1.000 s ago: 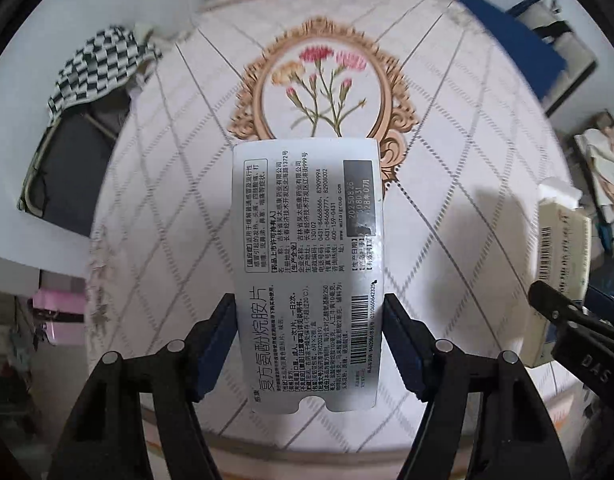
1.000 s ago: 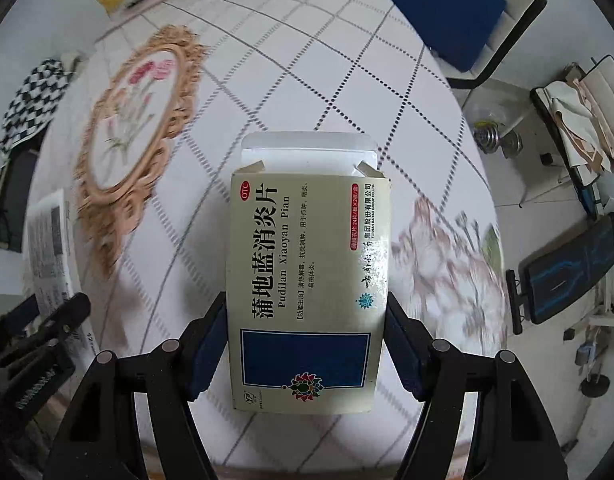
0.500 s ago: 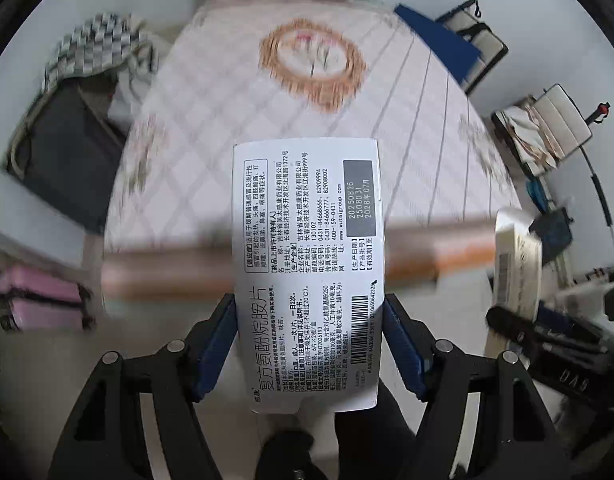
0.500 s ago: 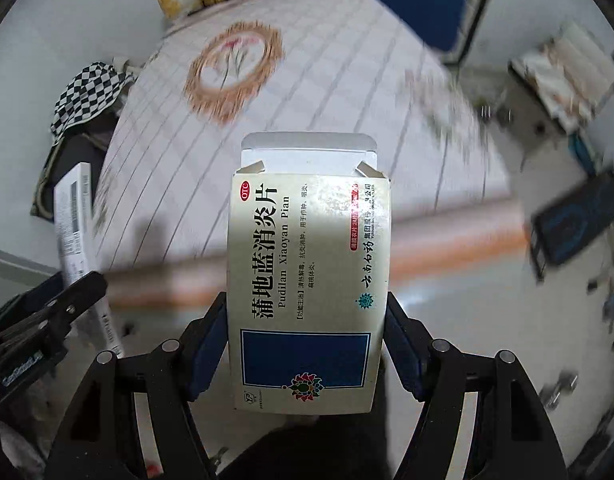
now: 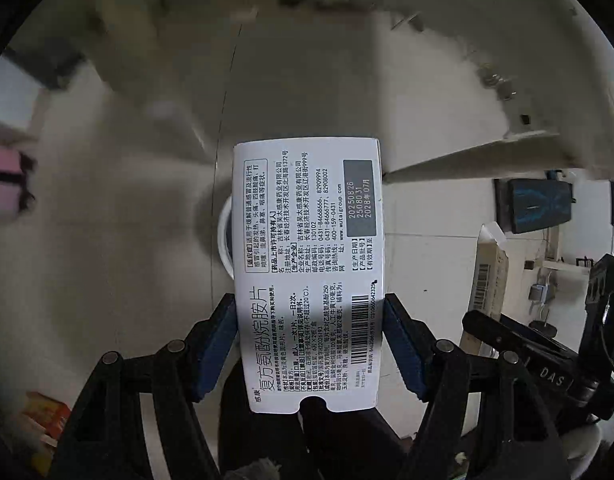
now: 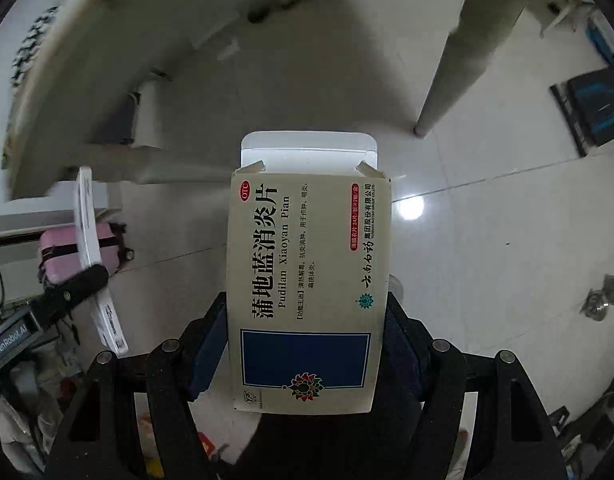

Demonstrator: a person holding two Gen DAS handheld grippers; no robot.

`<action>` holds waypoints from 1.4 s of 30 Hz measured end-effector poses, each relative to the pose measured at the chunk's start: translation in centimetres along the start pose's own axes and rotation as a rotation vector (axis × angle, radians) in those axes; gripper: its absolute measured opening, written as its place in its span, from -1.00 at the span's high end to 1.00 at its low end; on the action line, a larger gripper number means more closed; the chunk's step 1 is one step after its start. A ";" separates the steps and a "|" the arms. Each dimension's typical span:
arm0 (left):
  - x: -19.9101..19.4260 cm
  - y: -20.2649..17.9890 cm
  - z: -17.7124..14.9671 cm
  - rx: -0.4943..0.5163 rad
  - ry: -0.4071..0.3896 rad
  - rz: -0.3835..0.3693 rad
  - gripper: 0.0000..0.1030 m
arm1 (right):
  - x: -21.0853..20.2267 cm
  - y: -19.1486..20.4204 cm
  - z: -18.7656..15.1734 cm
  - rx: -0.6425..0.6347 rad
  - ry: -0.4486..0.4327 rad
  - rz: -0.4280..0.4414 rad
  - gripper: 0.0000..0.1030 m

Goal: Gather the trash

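Left gripper (image 5: 310,340) is clamped on the white medicine box (image 5: 309,276) by its side edges. Right gripper (image 6: 307,344) likewise pinches the beige Pudilan Xiaoyan Pian box (image 6: 309,292), flap open. Both are held over tiled floor (image 6: 487,240), probably for disposal; no bin identifiable.

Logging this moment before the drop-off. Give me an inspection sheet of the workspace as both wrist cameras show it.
Surface: pale tiled floor below both cameras; table underside at upper left of right view.
Job's things: white medicine box, printed face up; beige Pudilan Xiaoyan Pian box, top flap open.
Clutter: pink suitcase; small metal objects on the floor.
Grippers: left hand-held gripper clamps the white box; right hand-held gripper clamps the beige box.
Cables: thin cable beside the right gripper's body.
Surroundings: white ring-shaped rim behind the white box, blurred; dark blue mat.
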State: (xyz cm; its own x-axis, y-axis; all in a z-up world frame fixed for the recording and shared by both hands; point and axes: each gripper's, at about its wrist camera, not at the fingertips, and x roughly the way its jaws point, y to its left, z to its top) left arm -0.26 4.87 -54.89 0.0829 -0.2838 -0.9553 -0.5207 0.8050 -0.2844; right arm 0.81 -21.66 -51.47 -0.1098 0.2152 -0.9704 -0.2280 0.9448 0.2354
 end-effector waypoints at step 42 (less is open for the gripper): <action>-13.6 -5.0 -9.3 0.052 -0.209 0.226 -0.96 | -7.2 4.3 -3.8 -0.245 -0.160 -0.184 -0.97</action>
State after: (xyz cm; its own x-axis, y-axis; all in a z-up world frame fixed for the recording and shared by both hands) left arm -6.68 -0.11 -39.72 0.1457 0.0144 -0.9892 -0.5020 0.8627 -0.0614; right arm -3.02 -20.06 -43.30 0.1033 0.1014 -0.9895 -0.4575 0.8881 0.0432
